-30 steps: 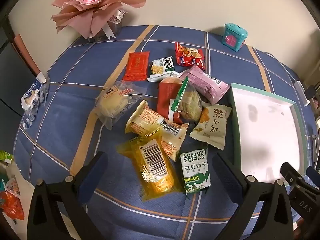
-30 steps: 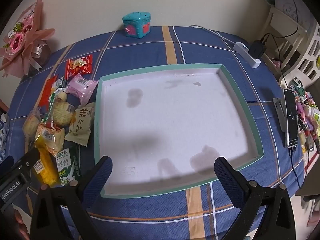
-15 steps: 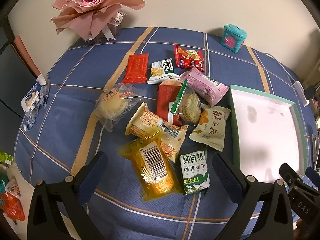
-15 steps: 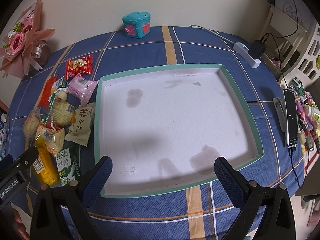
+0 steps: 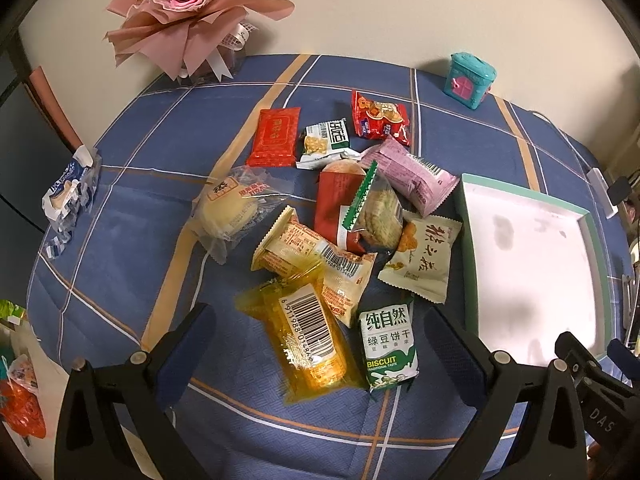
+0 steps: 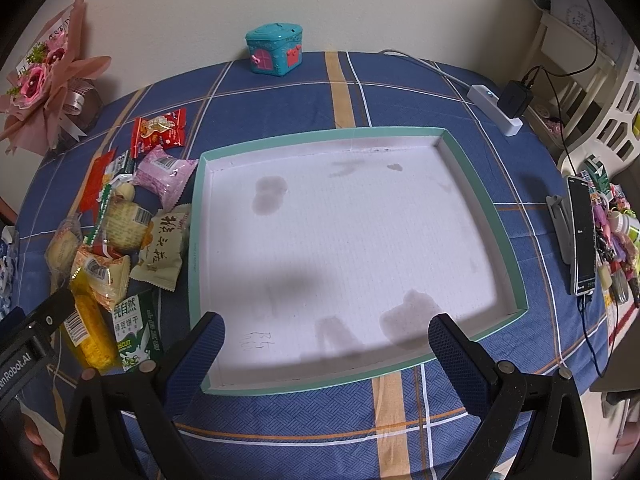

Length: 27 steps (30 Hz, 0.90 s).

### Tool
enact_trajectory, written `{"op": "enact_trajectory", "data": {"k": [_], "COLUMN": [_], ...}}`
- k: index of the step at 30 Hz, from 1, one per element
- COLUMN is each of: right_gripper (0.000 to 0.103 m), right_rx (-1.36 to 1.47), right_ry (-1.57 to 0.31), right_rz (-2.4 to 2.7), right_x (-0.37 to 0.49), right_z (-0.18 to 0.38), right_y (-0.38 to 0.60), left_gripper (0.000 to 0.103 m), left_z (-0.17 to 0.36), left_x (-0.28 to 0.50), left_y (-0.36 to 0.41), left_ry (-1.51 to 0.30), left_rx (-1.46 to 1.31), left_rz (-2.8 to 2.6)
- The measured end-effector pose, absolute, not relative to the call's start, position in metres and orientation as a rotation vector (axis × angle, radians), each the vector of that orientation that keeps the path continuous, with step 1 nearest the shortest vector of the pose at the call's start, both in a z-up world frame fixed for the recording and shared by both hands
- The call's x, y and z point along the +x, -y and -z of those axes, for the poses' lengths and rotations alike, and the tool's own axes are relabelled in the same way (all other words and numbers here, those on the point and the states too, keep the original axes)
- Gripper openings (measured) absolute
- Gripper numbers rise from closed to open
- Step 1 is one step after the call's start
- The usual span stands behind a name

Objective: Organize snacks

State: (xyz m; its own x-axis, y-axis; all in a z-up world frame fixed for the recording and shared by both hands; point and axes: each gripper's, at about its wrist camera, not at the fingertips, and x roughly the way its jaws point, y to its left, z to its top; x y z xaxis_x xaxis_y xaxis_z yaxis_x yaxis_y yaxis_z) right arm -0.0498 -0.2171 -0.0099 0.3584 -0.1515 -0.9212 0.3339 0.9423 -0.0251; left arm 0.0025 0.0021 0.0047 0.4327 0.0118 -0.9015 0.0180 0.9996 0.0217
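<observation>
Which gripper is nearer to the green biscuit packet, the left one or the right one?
Left. The left gripper hangs open right over the green biscuit packet, which lies between its fingers. The right gripper is open over the tray, with the packet off to its left.

Snack pkts on surface (image 5: 132, 200): 10 total – 2 red (image 5: 275, 136), 1 pink (image 5: 412, 176), 1 yellow (image 5: 308, 340), 1 green biscuit (image 5: 387, 346), 5 other. 1 tray (image 6: 480, 184). 1 bouquet (image 5: 188, 12). 1 teal toy house (image 6: 275, 49). 1 phone (image 6: 582, 236). 2 hand-held grippers: left (image 5: 320, 344), right (image 6: 326, 344).
</observation>
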Motion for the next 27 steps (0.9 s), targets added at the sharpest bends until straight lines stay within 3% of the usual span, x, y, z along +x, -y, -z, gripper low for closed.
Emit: {"op": "enact_trajectory", "data": {"k": [27], "right_gripper": [0.103], "right_rx": [0.171], "right_ry": [-1.179], "right_rz": [0.311], "right_x": [-0.0489], "right_z": [0.0128], "right_y": [0.2154], "left_gripper": [0.103], "left_z": [-0.0003], "left_x": [0.0016], "left_y": [-0.0031], "left_ry": [-1.143], "left_rx": [0.023], "left_rz": [0.007]}}
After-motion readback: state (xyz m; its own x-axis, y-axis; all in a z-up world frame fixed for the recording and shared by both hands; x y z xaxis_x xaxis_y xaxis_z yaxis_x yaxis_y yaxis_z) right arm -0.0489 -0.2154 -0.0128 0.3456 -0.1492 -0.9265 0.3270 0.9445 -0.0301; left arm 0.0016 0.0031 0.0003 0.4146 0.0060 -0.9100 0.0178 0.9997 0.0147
